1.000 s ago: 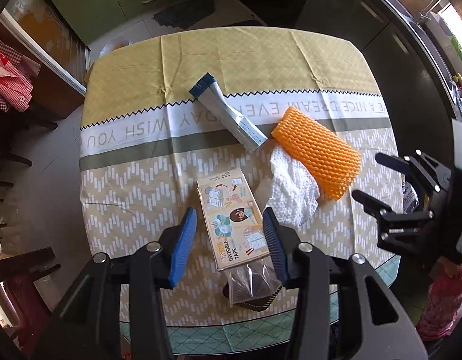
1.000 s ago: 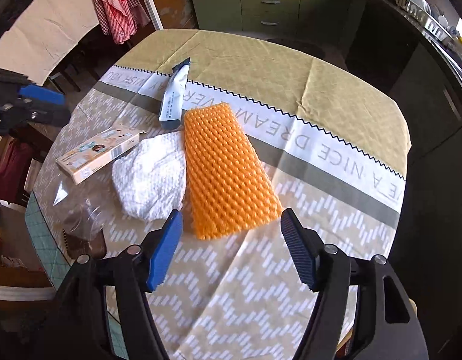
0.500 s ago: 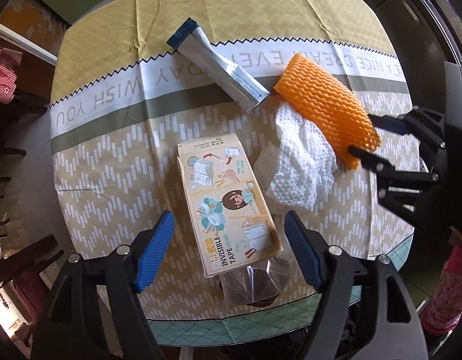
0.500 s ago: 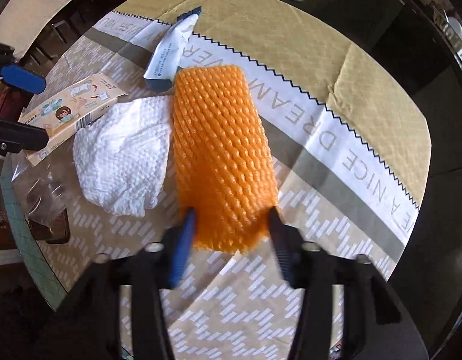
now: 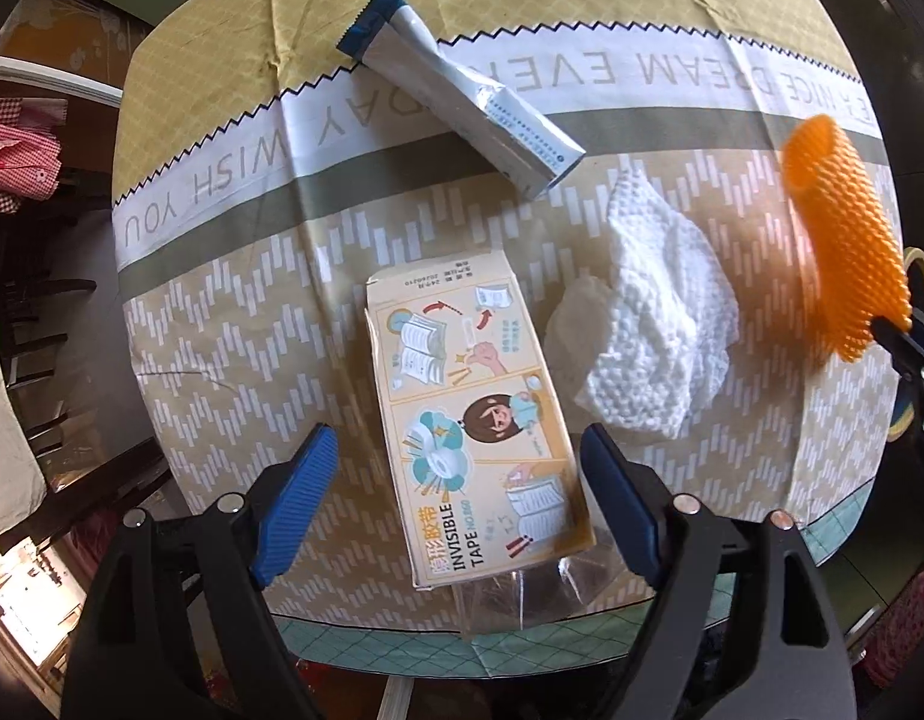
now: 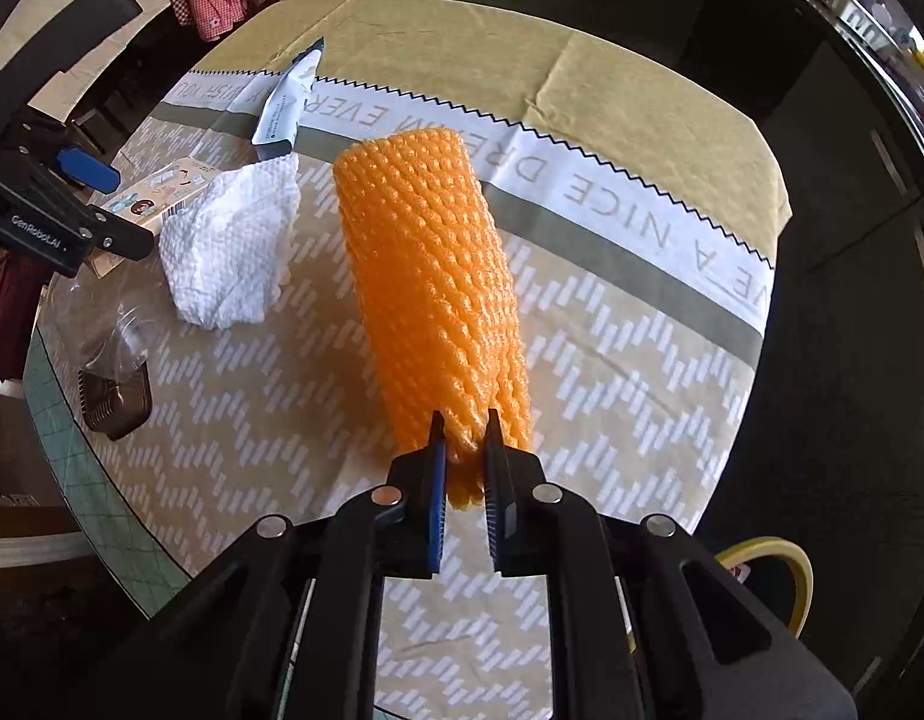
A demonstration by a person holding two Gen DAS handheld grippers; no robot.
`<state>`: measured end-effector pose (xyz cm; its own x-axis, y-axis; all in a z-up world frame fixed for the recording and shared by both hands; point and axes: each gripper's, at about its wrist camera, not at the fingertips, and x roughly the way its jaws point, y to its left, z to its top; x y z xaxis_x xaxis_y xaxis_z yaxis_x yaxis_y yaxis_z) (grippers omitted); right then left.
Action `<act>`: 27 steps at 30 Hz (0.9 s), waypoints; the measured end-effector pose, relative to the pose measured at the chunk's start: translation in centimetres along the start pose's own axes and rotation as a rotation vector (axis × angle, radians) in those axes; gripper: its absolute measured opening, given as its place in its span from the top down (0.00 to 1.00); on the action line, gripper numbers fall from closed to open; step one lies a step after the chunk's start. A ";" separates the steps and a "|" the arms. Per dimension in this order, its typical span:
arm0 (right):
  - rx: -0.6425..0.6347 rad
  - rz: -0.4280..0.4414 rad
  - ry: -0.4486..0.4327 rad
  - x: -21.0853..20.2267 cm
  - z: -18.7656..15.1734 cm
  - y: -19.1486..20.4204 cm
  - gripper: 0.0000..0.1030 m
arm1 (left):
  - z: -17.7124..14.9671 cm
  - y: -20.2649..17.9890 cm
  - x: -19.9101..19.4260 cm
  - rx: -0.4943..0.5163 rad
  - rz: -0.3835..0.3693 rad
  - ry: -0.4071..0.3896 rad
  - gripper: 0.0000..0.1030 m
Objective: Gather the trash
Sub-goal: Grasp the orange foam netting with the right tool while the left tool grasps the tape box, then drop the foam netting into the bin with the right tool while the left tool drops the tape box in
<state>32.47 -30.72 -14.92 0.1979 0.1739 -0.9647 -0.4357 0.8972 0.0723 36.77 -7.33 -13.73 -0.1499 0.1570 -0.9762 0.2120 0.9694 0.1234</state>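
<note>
**My right tongs pinch the orange net**

A second ago my right tongs (image 6: pixel 464 450) stood wide over the orange foam net (image 6: pixel 429 276). Now they have squeezed in on its near end, and they are closing more. The net has come up off the counter (image 6: pixel 612 360) and sticks out past the tips, with its shadow on the cloth below.

My left tongs (image 5: pixel 456 498) have come down closer to the tape box (image 5: pixel 474 414). They are opening, and their blue pads (image 5: pixel 294 504) stand one on each side of the box without touching it.

The box lies flat near the counter's edge. Its near end rests on a clear plastic wrapper (image 5: pixel 522 594). Just beside the box, on the right, is a crumpled white paper towel (image 5: pixel 654 324). Farther off, a long silver packet (image 5: pixel 462 93) with a blue end lies across the words on the cloth.
</note>
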 end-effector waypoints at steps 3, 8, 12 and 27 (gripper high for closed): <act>0.035 0.015 -0.009 -1.0 -1.3 -0.8 0.89 | 0.2 -0.1 0.6 -0.013 0.034 0.014 0.34; 0.078 0.032 -0.055 -3.6 -3.4 -1.7 0.89 | -0.1 -0.2 1.1 -0.014 0.039 0.004 0.48; 0.114 0.073 -0.110 -5.9 -4.6 -2.1 0.89 | -0.3 -0.4 -0.1 -0.006 0.022 -0.035 0.48; 0.510 -0.112 -0.136 -10.5 -20.4 -15.7 0.89 | -4.8 -6.6 -10.7 0.197 -0.060 -0.286 0.48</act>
<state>19.37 -54.91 -11.12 0.3456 0.0865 -0.9344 0.0695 0.9906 0.1174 32.35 -14.49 -3.24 0.1026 0.0144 -0.9946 0.3978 0.9159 0.0543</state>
